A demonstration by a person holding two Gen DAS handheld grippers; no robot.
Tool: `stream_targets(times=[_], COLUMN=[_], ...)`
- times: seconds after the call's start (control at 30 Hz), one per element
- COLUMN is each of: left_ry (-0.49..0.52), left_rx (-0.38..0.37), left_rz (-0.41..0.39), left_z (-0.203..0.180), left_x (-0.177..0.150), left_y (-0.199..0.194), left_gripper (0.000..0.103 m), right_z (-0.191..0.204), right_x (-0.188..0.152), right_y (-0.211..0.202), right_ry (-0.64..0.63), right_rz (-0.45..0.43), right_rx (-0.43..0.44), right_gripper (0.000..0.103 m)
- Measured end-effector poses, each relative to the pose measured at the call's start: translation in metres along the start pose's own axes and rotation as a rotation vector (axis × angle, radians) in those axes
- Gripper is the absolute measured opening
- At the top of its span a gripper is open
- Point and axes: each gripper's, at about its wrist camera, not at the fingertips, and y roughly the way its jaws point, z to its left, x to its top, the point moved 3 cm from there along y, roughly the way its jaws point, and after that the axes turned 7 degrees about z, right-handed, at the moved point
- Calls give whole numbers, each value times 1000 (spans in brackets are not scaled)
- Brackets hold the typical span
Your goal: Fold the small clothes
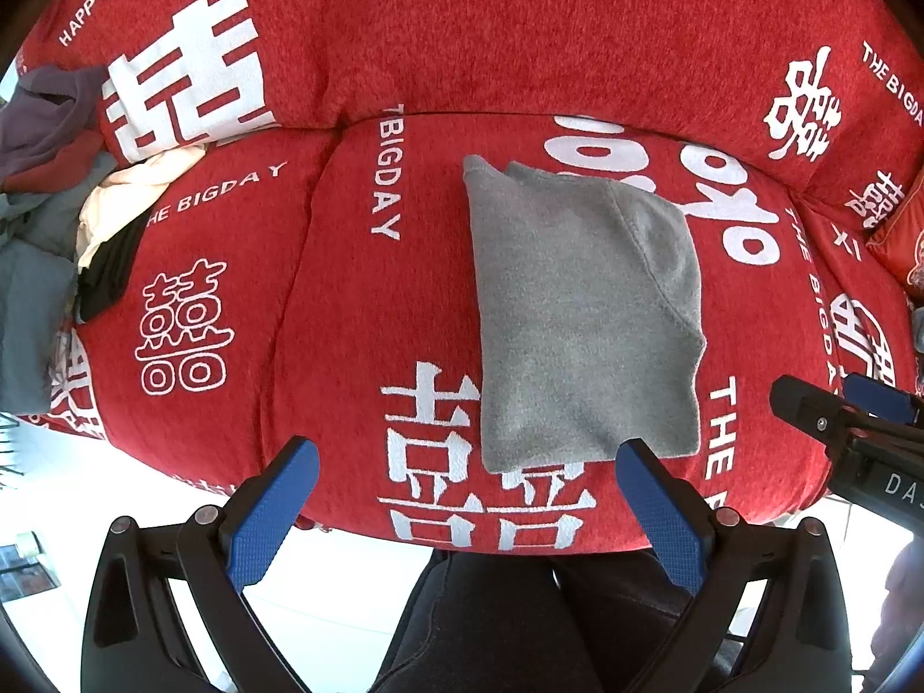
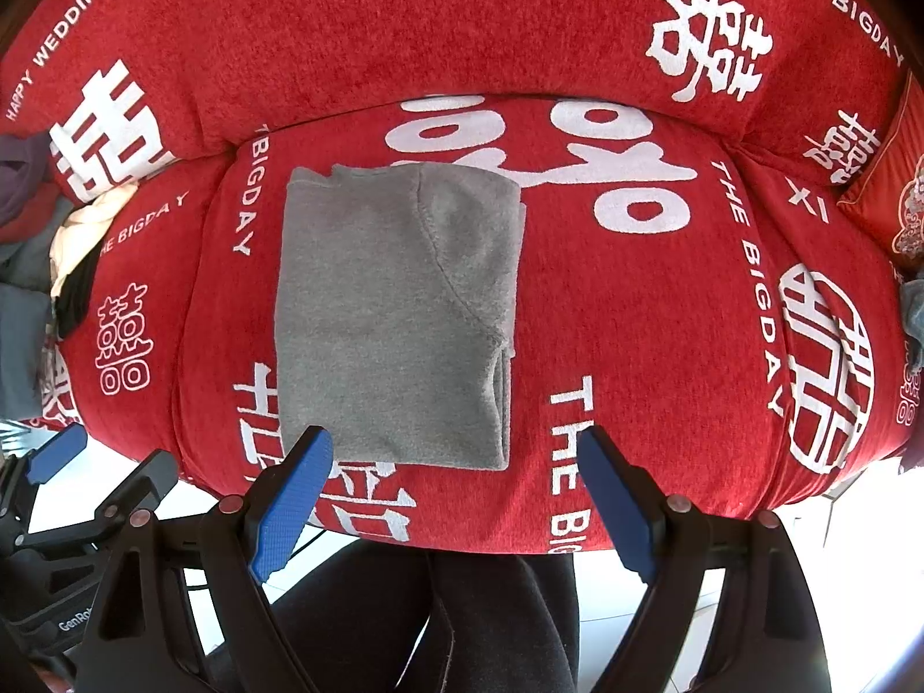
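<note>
While the red sofa cover (image 2: 635,346) with its white wedding lettering fills both views, the task's thing lies flat on the seat cushion: a grey fleece garment (image 2: 392,312), already doubled into a tall rectangle with a sleeve or side panel laid over its right half, its near hem close to the front edge of the seat. At the far left end of the sofa sits a heap of unfolded clothes (image 1: 52,202), well apart from the grey piece. Both tools hang above the front of the seat, pointing down. The left gripper (image 1: 468,496) has its blue fingers (image 1: 271,514) spread wide with nothing between them, its right finger over the garment's near right corner. The right gripper (image 2: 456,491) is likewise spread and empty, its left finger (image 2: 289,502) over the near left corner. By my reading the next fold is across the length, near hem carried up to the collar end. To do it well, each gripper should take one near corner, pinching all layers together so the folded-over panel does not slip, lift both corners evenly, and lay the edge square on the far edge before letting go.
</note>
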Motion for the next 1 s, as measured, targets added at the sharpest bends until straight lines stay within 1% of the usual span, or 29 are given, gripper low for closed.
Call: stream_targets(times=[0.4, 1.0], left_ry=[7, 17], left_rx=[8, 20], left_rz=[5, -7], left_z=[1, -3], left_x=[1, 1], left_y=[0, 1], left_gripper=[103, 103], right_z=[1, 2], right_x=[2, 3], right_y=[0, 1], right_ry=[-6, -8], right_rz=[-1, -1], right_rx=[-1, -4], right_gripper=[89, 89])
